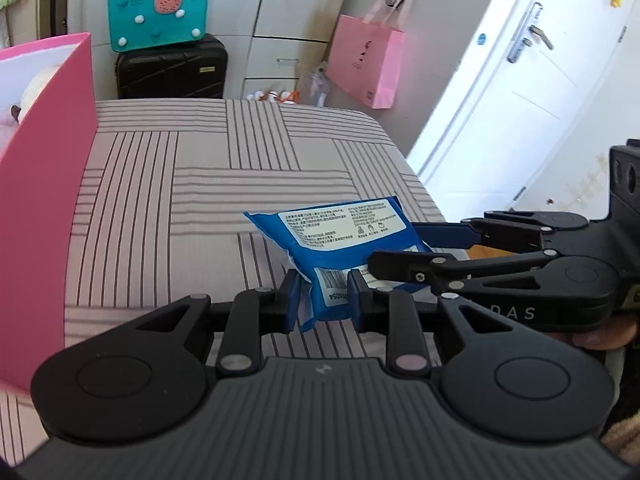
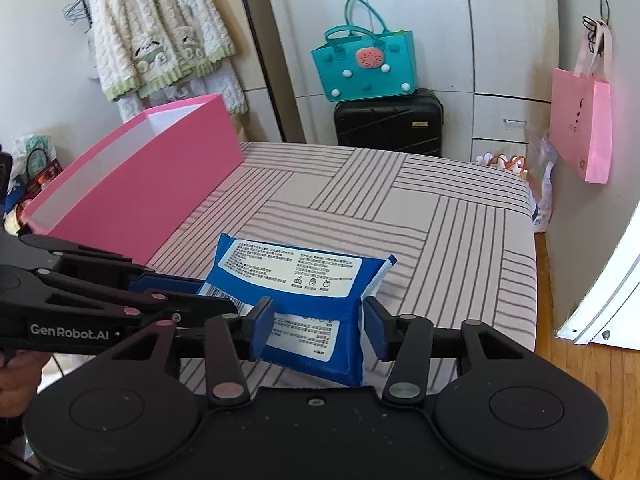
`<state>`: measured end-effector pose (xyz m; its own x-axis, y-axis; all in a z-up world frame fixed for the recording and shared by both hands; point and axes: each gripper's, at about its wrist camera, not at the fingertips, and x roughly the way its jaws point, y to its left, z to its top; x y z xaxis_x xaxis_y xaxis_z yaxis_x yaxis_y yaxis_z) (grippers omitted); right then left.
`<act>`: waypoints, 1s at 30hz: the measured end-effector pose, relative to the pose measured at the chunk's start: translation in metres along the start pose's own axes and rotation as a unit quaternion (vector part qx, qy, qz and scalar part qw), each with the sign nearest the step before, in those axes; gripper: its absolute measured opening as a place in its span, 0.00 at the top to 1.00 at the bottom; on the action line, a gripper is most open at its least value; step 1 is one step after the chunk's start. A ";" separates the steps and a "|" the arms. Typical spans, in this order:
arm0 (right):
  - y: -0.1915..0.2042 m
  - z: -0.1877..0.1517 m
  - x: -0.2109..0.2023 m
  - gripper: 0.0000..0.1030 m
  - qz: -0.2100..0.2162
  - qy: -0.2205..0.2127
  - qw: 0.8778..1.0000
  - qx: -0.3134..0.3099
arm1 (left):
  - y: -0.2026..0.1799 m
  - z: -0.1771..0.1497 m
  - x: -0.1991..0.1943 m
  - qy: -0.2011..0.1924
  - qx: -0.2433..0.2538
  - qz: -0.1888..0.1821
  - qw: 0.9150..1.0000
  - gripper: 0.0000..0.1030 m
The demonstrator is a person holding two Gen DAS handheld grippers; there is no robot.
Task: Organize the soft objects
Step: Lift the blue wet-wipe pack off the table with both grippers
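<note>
1. From the left wrist we look forward and steeply down along the left gripper [image 1: 322,300], close above the striped bed [image 1: 208,184], facing the wardrobe wall.
2. From the right wrist we look the same way over the right gripper [image 2: 320,328].
3. Both views share the blue packet [image 1: 340,236], pink box [image 2: 132,176], teal bag [image 2: 362,66] and black suitcase [image 2: 390,126]; each shows the other gripper at its edge.

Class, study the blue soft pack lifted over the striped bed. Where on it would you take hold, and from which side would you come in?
Probably grip the blue pack at a flat crimped end seam, coming in level from that end. Its middle is puffy and yields, while the seam pinches thin: the left gripper is shut on one end so. The right gripper straddles the other end, pads apart.
</note>
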<state>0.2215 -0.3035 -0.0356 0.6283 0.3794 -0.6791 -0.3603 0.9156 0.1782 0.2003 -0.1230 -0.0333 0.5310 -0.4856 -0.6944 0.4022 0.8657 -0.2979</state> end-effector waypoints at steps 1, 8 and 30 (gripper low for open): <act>0.003 -0.001 -0.003 0.43 0.001 0.002 1.000 -0.002 | 0.000 -0.002 -0.004 0.003 0.000 -0.006 1.000 0.77; 0.027 -0.005 -0.024 0.39 0.015 0.018 0.999 -0.024 | 0.000 -0.011 -0.033 0.013 0.026 -0.024 0.999 0.77; 0.109 -0.002 -0.082 0.38 0.070 0.008 0.990 -0.122 | 0.018 -0.030 -0.126 -0.003 0.070 -0.028 0.997 0.77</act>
<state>0.1291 -0.2351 0.0377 0.5496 0.4969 -0.6716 -0.6010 0.7935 0.0954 0.1183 -0.0423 0.0292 0.5084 -0.5339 -0.6757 0.5314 0.8119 -0.2416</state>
